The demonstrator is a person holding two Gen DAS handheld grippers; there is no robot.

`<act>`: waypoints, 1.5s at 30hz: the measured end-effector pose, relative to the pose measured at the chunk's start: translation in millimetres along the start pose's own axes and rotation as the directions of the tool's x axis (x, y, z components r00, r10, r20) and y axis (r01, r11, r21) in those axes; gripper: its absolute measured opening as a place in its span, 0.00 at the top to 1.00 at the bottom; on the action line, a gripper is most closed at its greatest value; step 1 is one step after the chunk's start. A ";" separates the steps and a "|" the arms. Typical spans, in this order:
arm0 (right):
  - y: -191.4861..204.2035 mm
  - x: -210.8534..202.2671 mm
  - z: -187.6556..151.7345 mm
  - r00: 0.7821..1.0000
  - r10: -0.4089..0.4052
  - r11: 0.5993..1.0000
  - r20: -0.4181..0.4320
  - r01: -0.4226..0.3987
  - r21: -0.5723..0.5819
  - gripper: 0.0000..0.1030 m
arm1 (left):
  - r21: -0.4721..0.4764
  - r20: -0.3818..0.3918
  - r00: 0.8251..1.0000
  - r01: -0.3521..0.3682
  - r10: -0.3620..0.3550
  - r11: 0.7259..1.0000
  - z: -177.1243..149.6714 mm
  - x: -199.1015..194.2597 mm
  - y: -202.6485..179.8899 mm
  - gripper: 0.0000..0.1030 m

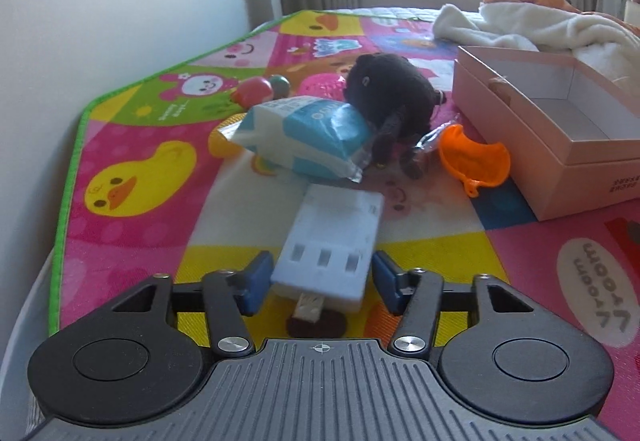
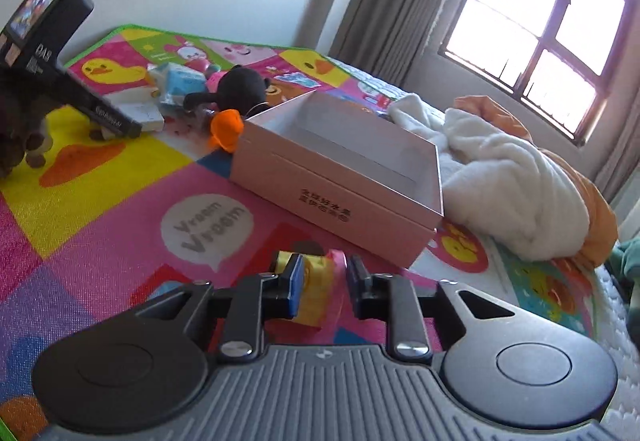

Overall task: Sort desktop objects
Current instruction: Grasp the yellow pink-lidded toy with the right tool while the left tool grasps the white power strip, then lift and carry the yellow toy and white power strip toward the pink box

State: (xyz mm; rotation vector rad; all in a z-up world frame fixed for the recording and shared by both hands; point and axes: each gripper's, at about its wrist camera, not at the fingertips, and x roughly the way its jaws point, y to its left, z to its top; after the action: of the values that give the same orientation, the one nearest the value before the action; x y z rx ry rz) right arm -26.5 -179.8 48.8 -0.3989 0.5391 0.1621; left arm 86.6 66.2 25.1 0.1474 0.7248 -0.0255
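The white charger (image 1: 332, 241) lies on the bright play mat (image 1: 132, 145) between the narrowed blue pads (image 1: 260, 277) of the left gripper (image 1: 322, 277); the left pad seems to touch its side, the right stands just off it, so I cannot tell whether it is gripped. Behind it lie a blue-and-white wipes pack (image 1: 308, 137), a black plush toy (image 1: 388, 97), an orange plastic piece (image 1: 472, 155) and an open pink box (image 1: 560, 169), empty as far as its visible inside shows. The right gripper (image 2: 322, 283) holds a small yellow-and-pink packet (image 2: 320, 281) in nearly closed fingers, near the box's front corner.
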 end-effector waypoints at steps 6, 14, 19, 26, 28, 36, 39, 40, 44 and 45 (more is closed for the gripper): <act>-6.4 -2.7 -0.8 0.999 0.011 0.996 0.031 -0.013 0.090 0.63 | 0.107 0.025 0.986 0.164 -0.167 0.981 -20.0 -48.3 -31.8 0.48; -9.1 -10.8 -12.3 0.998 0.053 0.990 0.017 -0.055 0.133 0.63 | 0.253 -0.020 0.911 0.403 -0.411 0.880 -47.4 -98.5 -92.7 0.26; 1.3 -20.9 -12.9 0.994 0.104 0.990 0.041 -0.108 0.096 0.63 | 0.277 0.022 0.967 0.240 -0.255 0.931 -53.0 -93.6 -98.1 0.09; 45.8 -29.0 -17.9 0.983 0.170 0.983 0.063 -0.165 -0.080 0.62 | 0.086 -0.025 0.996 0.093 -0.091 0.992 -47.9 -80.3 -52.2 0.06; 53.4 -31.0 -18.4 0.978 0.200 0.976 0.057 -0.194 -0.102 0.62 | 0.016 -0.035 0.995 0.089 -0.088 0.996 -46.7 -78.8 -40.1 0.06; 33.4 -40.4 -22.8 0.990 0.130 0.991 0.047 -0.132 0.031 0.38 | -0.024 -0.051 0.961 0.271 -0.272 0.962 -34.6 -67.2 -66.1 0.04; 18.9 -43.9 -31.9 0.996 0.090 0.991 0.025 -0.092 0.094 0.38 | 0.031 -0.023 0.959 0.285 -0.284 0.958 -29.8 -64.1 -85.4 0.03; 15.1 -45.2 -34.7 0.996 0.082 0.991 0.019 -0.083 0.103 0.37 | 0.057 -0.014 0.962 0.272 -0.272 0.961 -29.2 -63.7 -89.2 0.03; 9.7 -47.6 -41.9 0.998 0.070 0.993 0.008 -0.070 0.095 0.34 | -0.024 -0.055 0.937 0.345 -0.346 0.938 -29.0 -59.4 -76.0 0.03; 9.5 -47.5 -42.6 0.997 0.078 0.992 0.011 -0.079 0.095 0.33 | -0.067 -0.064 0.920 0.384 -0.388 0.921 -29.8 -59.8 -69.3 0.03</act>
State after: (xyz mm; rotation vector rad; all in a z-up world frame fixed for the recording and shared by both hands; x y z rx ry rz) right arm -89.0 -190.8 37.4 -0.2838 0.5532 0.2127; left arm 17.1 0.2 34.0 -0.0485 0.8217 -0.3802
